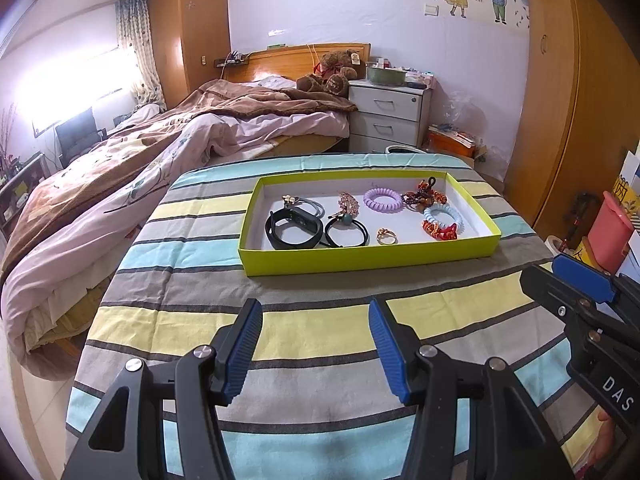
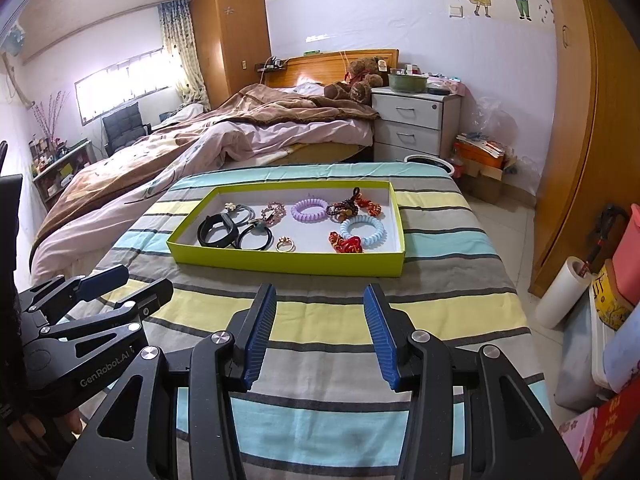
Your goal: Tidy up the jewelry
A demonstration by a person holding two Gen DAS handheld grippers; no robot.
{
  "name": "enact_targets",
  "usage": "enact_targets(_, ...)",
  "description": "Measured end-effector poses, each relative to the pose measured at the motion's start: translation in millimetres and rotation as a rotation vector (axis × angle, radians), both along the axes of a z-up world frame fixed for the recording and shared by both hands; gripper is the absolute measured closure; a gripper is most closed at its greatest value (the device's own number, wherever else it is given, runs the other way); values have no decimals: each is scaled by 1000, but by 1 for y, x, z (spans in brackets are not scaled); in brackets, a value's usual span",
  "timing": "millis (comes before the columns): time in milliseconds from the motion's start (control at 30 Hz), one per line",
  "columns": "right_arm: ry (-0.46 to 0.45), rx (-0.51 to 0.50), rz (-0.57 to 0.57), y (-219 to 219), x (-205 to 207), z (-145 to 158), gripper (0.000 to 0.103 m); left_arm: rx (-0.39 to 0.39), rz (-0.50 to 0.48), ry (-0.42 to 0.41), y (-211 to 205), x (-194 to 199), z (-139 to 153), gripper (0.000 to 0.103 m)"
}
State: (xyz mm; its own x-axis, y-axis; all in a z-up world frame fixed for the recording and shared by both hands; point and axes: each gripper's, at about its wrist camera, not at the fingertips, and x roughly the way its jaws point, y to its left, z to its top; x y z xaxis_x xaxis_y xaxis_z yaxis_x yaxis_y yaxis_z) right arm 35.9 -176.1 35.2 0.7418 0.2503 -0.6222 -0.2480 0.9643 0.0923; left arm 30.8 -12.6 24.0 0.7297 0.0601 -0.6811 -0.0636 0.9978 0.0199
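A lime-green tray (image 1: 360, 258) (image 2: 280, 263) sits on the striped cloth and holds several pieces: a black wristband (image 1: 294, 229) (image 2: 216, 231), a black hair tie (image 1: 346, 232), a gold ring (image 1: 387, 236) (image 2: 285, 245), a purple coil tie (image 1: 383, 199) (image 2: 309, 209), a light-blue coil tie (image 1: 443, 216) (image 2: 363, 231), a red ornament (image 1: 440, 231) (image 2: 346, 245) and beaded pieces. My left gripper (image 1: 316, 328) is open and empty, short of the tray's near wall. My right gripper (image 2: 320, 320) is open and empty too; it also shows in the left wrist view (image 1: 584, 280).
The striped table cloth (image 1: 320, 380) fills the foreground. A bed (image 1: 160, 148) lies behind left, a white nightstand (image 1: 386, 114) behind the table, a wooden wardrobe (image 1: 576, 120) to the right. Boxes and a paper roll (image 2: 564, 292) stand on the floor at right.
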Motion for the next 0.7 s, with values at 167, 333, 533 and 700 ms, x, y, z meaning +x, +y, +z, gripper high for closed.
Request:
enact_targets(167,1,0,-1,0,0,0,56,2,0,-1,0,0,0,48)
enact_targets(333,-4,1,1,0,0,0,56,1,3,-2,0,-1,0,48)
enact_targets(533,2,4,-4,-1,1,0,56,11,-5,-2,0,-2,0,48)
enact_targets(700,4,6,-3,-1,1,0,56,10,-3,0,0,-2,0,48)
